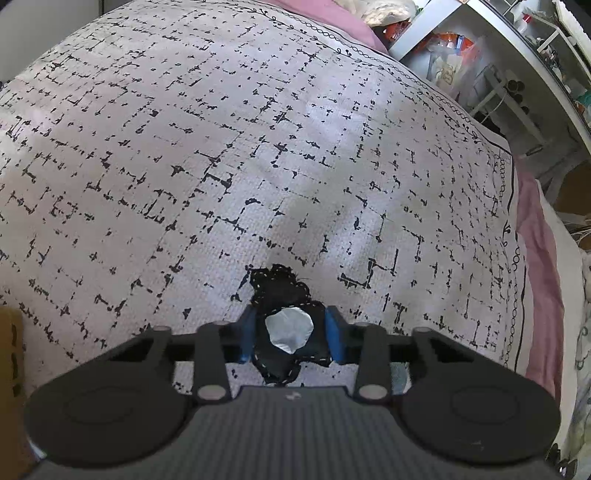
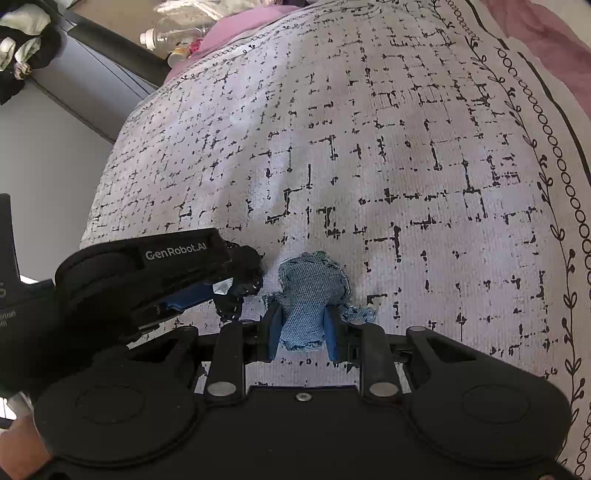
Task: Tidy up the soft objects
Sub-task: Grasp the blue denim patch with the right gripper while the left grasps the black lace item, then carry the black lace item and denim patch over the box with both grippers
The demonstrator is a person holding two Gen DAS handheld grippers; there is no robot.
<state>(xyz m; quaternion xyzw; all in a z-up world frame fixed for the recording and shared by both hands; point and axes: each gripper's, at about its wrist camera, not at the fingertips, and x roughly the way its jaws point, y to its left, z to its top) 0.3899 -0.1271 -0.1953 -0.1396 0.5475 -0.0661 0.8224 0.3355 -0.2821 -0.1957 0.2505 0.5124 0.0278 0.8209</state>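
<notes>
My left gripper (image 1: pixel 290 332) is shut on a small black fabric soft toy (image 1: pixel 284 291) with a white patch, held just above the patterned bedspread (image 1: pixel 258 147). My right gripper (image 2: pixel 303 332) is shut on a light blue denim soft toy (image 2: pixel 312 291), also just over the bedspread (image 2: pixel 369 147). In the right wrist view the left gripper (image 2: pixel 236 288) comes in from the left with the black toy (image 2: pixel 245 266) right beside the denim one.
A pink sheet (image 1: pixel 539 258) borders the bedspread on the right. White shelves (image 1: pixel 480 74) full of clutter stand beyond the bed. A plastic bottle (image 2: pixel 173 33) lies past the bed's far edge, near a grey wall and dark clothing (image 2: pixel 22 48).
</notes>
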